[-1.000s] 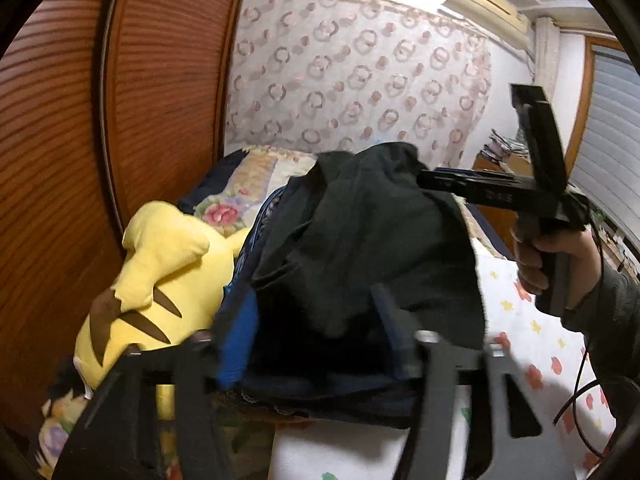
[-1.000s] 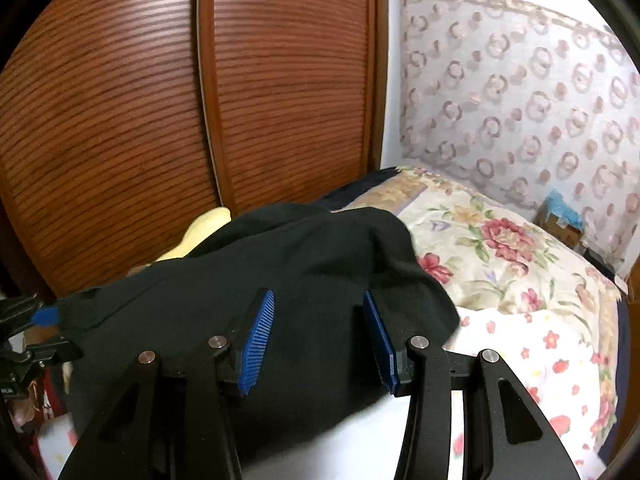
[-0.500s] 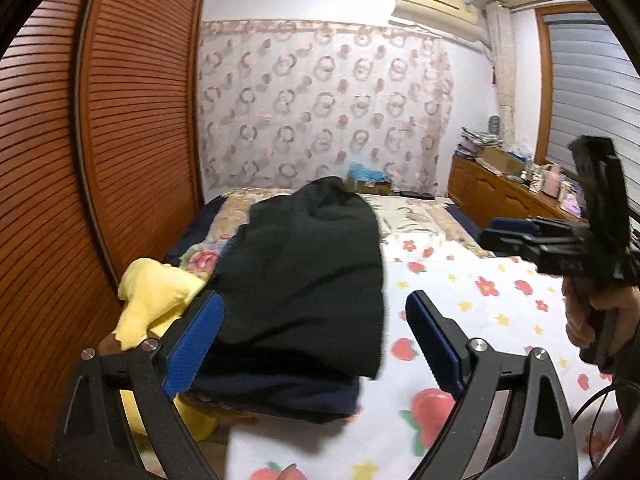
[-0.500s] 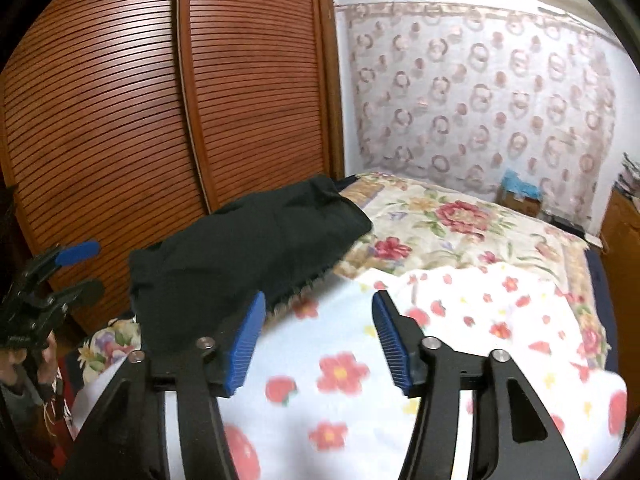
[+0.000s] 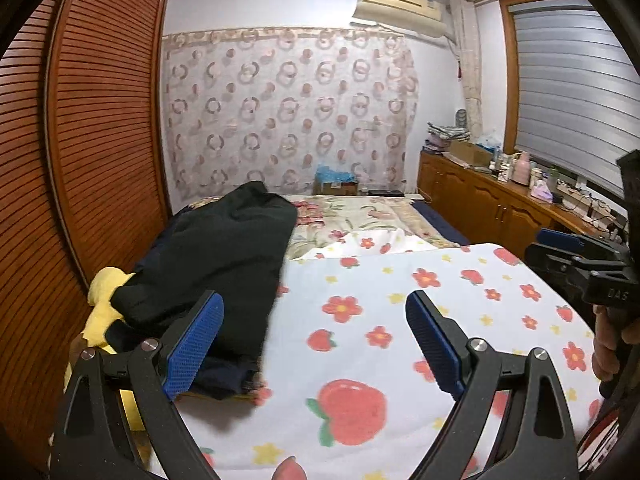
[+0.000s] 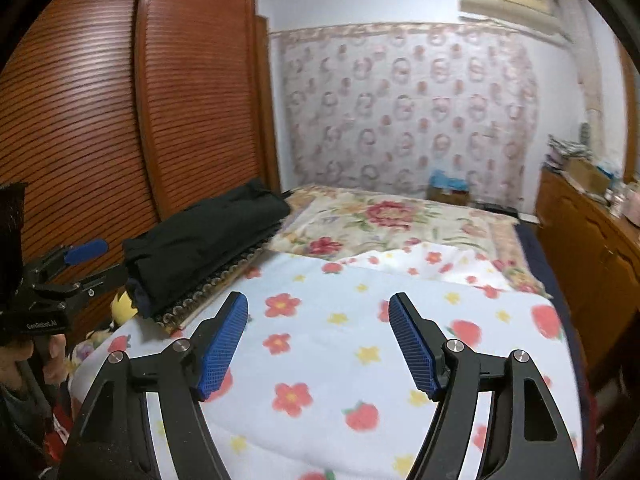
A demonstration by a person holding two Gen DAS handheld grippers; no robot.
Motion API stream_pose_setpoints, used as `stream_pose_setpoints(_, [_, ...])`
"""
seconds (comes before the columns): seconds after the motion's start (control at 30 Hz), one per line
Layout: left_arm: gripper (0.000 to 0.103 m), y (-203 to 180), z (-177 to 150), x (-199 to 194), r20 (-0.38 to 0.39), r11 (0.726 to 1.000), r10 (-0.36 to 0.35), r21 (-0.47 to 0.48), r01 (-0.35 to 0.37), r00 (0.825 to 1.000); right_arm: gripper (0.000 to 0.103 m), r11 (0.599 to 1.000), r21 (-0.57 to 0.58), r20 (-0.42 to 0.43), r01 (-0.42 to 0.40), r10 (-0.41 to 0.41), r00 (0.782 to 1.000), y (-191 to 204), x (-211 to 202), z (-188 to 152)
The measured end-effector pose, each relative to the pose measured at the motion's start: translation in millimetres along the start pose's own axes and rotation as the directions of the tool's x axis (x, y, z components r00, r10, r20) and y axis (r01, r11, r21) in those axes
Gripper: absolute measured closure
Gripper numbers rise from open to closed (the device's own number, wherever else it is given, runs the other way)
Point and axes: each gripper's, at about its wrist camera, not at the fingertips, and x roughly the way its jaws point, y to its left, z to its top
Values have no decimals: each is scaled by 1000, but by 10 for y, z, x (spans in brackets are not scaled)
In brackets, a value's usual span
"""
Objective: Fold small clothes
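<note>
A folded black garment (image 5: 216, 264) lies on top of a pile of dark folded clothes at the left edge of the bed; it also shows in the right wrist view (image 6: 204, 236). My left gripper (image 5: 312, 320) is open and empty, hovering just right of the pile. My right gripper (image 6: 318, 320) is open and empty above the white flowered blanket (image 6: 360, 344). Each gripper shows in the other's view: the right one (image 5: 560, 248) at the right edge, the left one (image 6: 84, 260) at the left edge.
A yellow plush toy (image 5: 102, 300) sits beside the pile, against the brown slatted wardrobe doors (image 5: 88, 140). A floral quilt (image 6: 384, 220) covers the far bed. A wooden cabinet (image 5: 480, 200) with clutter runs along the right wall under the window.
Both grippers let go of the black garment, opened wide and drew back toward the near side of the bed. The garment now rests on the pile.
</note>
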Motion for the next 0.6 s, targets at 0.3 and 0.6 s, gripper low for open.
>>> stream_pose_setpoints(0.3, [10,-356,158,-79,16,1000,-17,18,17,1000,28,991,57,60,119,-122,991,181,-485,-65])
stream_pose_setpoints(0.6, [10,-554,323,-202,47,999,-17,35,15,999,28,979,93,112,181,-190,975,460,-670,-209])
